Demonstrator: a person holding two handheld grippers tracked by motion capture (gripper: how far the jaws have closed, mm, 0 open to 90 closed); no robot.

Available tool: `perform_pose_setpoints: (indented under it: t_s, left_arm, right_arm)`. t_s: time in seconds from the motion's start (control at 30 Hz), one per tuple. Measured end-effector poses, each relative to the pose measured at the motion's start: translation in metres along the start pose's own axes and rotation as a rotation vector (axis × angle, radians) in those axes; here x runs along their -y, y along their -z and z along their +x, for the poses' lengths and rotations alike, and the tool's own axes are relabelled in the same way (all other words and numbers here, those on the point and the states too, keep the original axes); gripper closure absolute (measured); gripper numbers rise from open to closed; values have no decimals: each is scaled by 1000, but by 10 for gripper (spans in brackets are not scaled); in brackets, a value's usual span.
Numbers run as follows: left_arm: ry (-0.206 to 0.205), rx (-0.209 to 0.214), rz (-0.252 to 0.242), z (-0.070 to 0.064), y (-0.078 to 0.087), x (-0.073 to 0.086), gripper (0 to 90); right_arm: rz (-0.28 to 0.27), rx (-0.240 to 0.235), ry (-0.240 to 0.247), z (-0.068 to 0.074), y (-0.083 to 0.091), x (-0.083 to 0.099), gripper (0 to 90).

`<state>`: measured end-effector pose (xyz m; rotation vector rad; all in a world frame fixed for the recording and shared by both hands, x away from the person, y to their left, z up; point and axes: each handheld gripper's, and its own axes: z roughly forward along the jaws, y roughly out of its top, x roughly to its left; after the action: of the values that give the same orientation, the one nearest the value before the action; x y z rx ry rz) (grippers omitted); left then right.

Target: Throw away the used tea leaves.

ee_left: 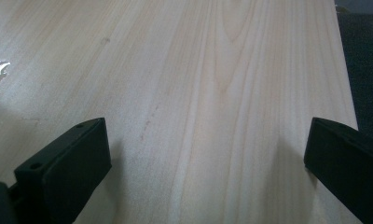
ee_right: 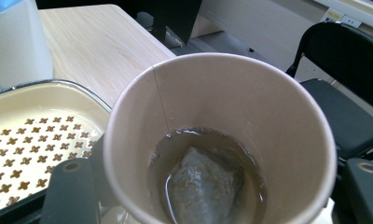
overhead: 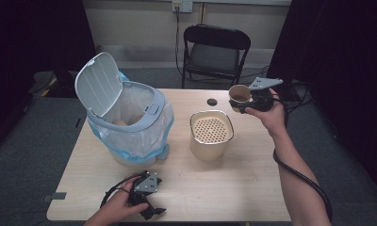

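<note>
A brown paper cup point(overhead: 240, 94) is held up over the table's far right, with my right gripper point(overhead: 241, 104) shut on it. In the right gripper view the cup point(ee_right: 287, 121) holds a shallow pool of brownish liquid and a wet tea bag point(ee_right: 205, 184), whose string runs up the inner wall; the right gripper point(ee_right: 217, 186) has a jaw on each side of it. Just below and left of the cup stands a cream container point(overhead: 211, 141) topped by a perforated strainer point(ee_right: 35, 140). My left gripper point(overhead: 152, 210) lies near the table's front edge, and in its own view the left gripper point(ee_left: 208, 158) is open over bare wood.
A lined bin point(overhead: 130, 127) with its white lid point(overhead: 98, 84) raised stands on the left of the wooden table point(overhead: 215, 183). A small black disc point(overhead: 212, 101) lies near the far edge. A black folding chair point(overhead: 216, 49) stands behind the table.
</note>
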<state>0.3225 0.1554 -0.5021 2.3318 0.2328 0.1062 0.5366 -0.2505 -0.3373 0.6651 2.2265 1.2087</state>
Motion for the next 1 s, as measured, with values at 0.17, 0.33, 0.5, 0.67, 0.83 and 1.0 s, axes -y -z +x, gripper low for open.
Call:
perform_pose_setpoints:
  t_s: [0.17,0.33,0.5,0.67,0.83,1.0]
  left_arm:
    - [1,0,0,0,0,0,0]
    - [0,-1,3,0,0,0,0]
    - [0,-1,1,0,0,0,0]
    - [0,-1,1,0,0,0,0]
    - [0,0,-1,0,0,0,0]
    - [0,0,-2,0,0,0,0]
  right_arm:
    - [-13,17,27,3,0,-6,288]
    - [-45,42,65,6,-2,-11,288]
    - [-87,32,112,9,-6,-14,289]
    - [-111,31,152,11,-12,-14,290]
    - [-127,62,227,15,-12,-16,291]
    - [-84,139,391,25,-9,-21,296]
